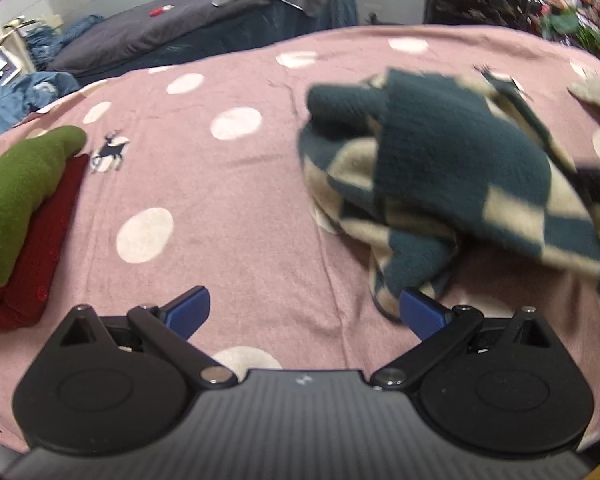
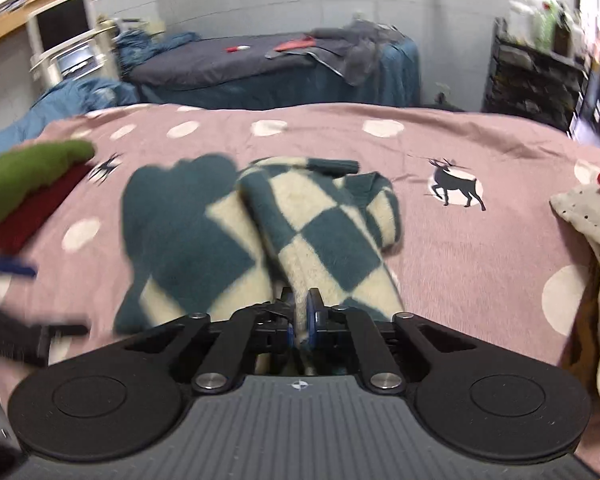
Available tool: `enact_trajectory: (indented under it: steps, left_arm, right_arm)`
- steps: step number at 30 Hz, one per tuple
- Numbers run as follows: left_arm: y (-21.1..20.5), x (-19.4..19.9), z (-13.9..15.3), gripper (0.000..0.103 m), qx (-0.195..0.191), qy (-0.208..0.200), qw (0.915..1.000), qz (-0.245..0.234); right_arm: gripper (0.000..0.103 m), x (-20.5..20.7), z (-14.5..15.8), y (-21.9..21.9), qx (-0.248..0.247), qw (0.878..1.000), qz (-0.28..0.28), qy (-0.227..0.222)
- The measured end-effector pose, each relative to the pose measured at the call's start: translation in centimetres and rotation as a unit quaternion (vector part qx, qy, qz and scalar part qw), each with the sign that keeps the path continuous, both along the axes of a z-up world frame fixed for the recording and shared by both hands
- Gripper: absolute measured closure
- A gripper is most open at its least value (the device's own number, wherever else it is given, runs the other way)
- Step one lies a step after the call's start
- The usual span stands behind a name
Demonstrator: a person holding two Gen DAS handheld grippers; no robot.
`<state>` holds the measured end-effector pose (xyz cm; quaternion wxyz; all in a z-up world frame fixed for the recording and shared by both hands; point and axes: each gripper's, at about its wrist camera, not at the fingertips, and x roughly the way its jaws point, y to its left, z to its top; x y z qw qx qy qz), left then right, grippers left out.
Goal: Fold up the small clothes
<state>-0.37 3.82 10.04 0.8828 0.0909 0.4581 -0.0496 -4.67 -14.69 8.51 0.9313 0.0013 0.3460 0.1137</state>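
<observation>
Fleecy, thick-knit and checked in teal and cream, the sweater [image 2: 260,232] lies bunched on the pink sheet [image 2: 480,248], between the folded stack [image 2: 24,192] on the left and the unfolded pile [image 2: 592,220] on the right. The right gripper [image 2: 302,320] has its jaws pinched together on a fold of its near edge, while the left gripper [image 1: 304,312] hangs just beside it with jaws wide apart and nothing between them. It looks soft, floppy and light but bulky, so it should drape and sag rather than slip; a hem corner or shoulder seam looks the best hold for the free gripper, to spread it flat.
</observation>
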Motion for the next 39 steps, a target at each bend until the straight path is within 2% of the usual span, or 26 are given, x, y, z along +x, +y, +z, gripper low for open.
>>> enact_trajectory:
  steps: [2, 4, 7, 10, 13, 14, 15, 16, 17, 18, 19, 21, 23, 24, 25, 26, 27, 28, 30, 32, 34, 36, 37, 38, 39]
  left_arm:
    - [0.4, 0.2, 0.8, 0.001, -0.004, -0.02, 0.9996, 0.017]
    - [0.3, 0.8, 1.5, 0.0, -0.01, -0.035, 0.9992, 0.014]
    - [-0.9, 2.0, 2.2, 0.0, -0.021, -0.051, 0.9985, -0.004]
    - [-3.4, 3.4, 2.7, 0.0, -0.025, -0.069, 0.9966, -0.038]
    - [-6.5, 4.7, 2.0, 0.001, -0.002, -0.08, 0.9935, -0.081]
    - [-7.4, 4.9, 1.6, 0.005, 0.005, -0.08, 0.9925, -0.092]
    - [-8.1, 5.0, 1.3, 0.012, 0.005, -0.083, 0.9911, -0.104]
    - [-8.5, 4.9, 1.3, 0.037, -0.004, -0.084, 0.9897, -0.116]
    - [-8.7, 4.8, 1.3, 0.072, -0.022, -0.079, 0.9884, -0.128]
    - [-8.7, 4.7, 1.3, 0.086, -0.048, -0.066, 0.987, -0.139]
    - [-8.6, 4.6, 1.4, 0.094, -0.067, -0.056, 0.9854, -0.146]
    - [-8.4, 4.2, 1.7, 0.094, -0.066, -0.052, 0.9842, -0.156]
    - [-8.2, 3.6, 2.1, 0.091, -0.048, -0.061, 0.9831, -0.166]
    - [-8.0, 3.4, 2.4, 0.087, -0.039, -0.069, 0.983, -0.166]
    - [-7.8, 3.3, 2.8, 0.062, -0.031, -0.081, 0.9831, -0.161]
    - [-7.6, 3.2, 3.2, 0.022, -0.026, -0.099, 0.9827, -0.154]
    - [-7.5, 3.0, 3.7, 0.003, -0.024, -0.126, 0.9807, -0.147]
    - [-7.3, 2.8, 4.0, 0.0, -0.024, -0.156, 0.9773, -0.142]
    - [-7.7, 3.1, 4.5, 0.0, -0.024, -0.177, 0.9732, -0.144]
    - [-9.0, 4.2, 4.3, 0.0, -0.024, -0.156, 0.9734, -0.166]
    - [-10.7, 5.6, 3.3, 0.0, -0.006, -0.129, 0.9756, -0.177]
    - [-12.1, 6.5, 2.0, 0.0, 0.015, -0.113, 0.9741, -0.195]
    - [-12.6, 6.7, 1.3, 0.005, 0.026, -0.103, 0.9737, -0.201]
    - [-12.9, 6.9, 0.7, 0.029, 0.03, -0.09, 0.9741, -0.205]
    - [-12.9, 6.9, 0.2, 0.044, 0.018, -0.071, 0.975, -0.21]
  right_arm:
    - [0.094, -1.9, 0.3, 0.0, -0.006, 1.0, 0.018, -0.011]
    - [0.094, -3.3, 0.6, -0.2, -0.015, 0.999, 0.029, -0.018]
    - [0.094, -4.9, 1.4, -0.8, 0.012, 0.999, 0.038, -0.015]
    - [0.094, -6.3, 1.7, -0.7, 0.02, 0.998, 0.049, -0.012]
    - [0.095, -7.6, 1.9, -0.5, 0.017, 0.998, 0.051, -0.018]
    - [0.095, -7.9, 2.0, -0.7, 0.022, 0.998, 0.049, -0.017]
    - [0.102, -8.0, 1.9, -0.8, 0.027, 0.998, 0.05, -0.009]
    - [0.103, -8.2, 1.8, -1.0, 0.029, 0.999, 0.045, -0.006]
    - [0.102, -8.5, 1.7, -1.2, 0.028, 0.999, 0.038, -0.007]
    - [0.102, -8.7, 1.7, -1.2, 0.026, 0.999, 0.036, -0.009]
    - [0.102, -8.8, 1.6, -1.5, 0.026, 0.999, 0.034, -0.008]
    - [0.102, -8.8, 1.5, -2.0, 0.023, 1.0, 0.017, -0.01]
    - [0.088, -8.7, 1.5, -2.8, 0.026, 1.0, -0.006, -0.016]
    - [0.073, -8.4, 1.6, -3.0, 0.027, 0.999, -0.013, -0.019]
    - [0.05, -8.1, 1.7, -3.3, 0.031, 0.999, -0.02, -0.025]
    - [0.039, -7.8, 1.9, -3.4, 0.036, 0.999, -0.024, -0.031]
    - [0.024, -7.6, 2.0, -3.4, 0.042, 0.998, -0.024, -0.036]
    - [0.017, -7.3, 2.0, -3.2, 0.044, 0.998, -0.021, -0.041]
    - [0.012, -6.9, 2.0, -2.6, 0.041, 0.998, -0.013, -0.045]
    - [0.008, -6.7, 1.7, -1.8, 0.031, 0.999, -0.006, -0.042]
    - [0.006, -6.6, 1.2, -1.0, 0.02, 0.999, -0.004, -0.034]
    - [0.006, -6.8, 0.8, -0.7, 0.015, 0.999, -0.001, -0.029]
    - [0.006, -6.9, 0.8, -0.8, 0.013, 1.0, -0.001, -0.028]
    - [0.006, -7.0, 0.7, -0.9, 0.011, 1.0, -0.003, -0.028]
    - [0.005, -7.1, 0.7, -1.0, 0.009, 1.0, -0.007, -0.027]
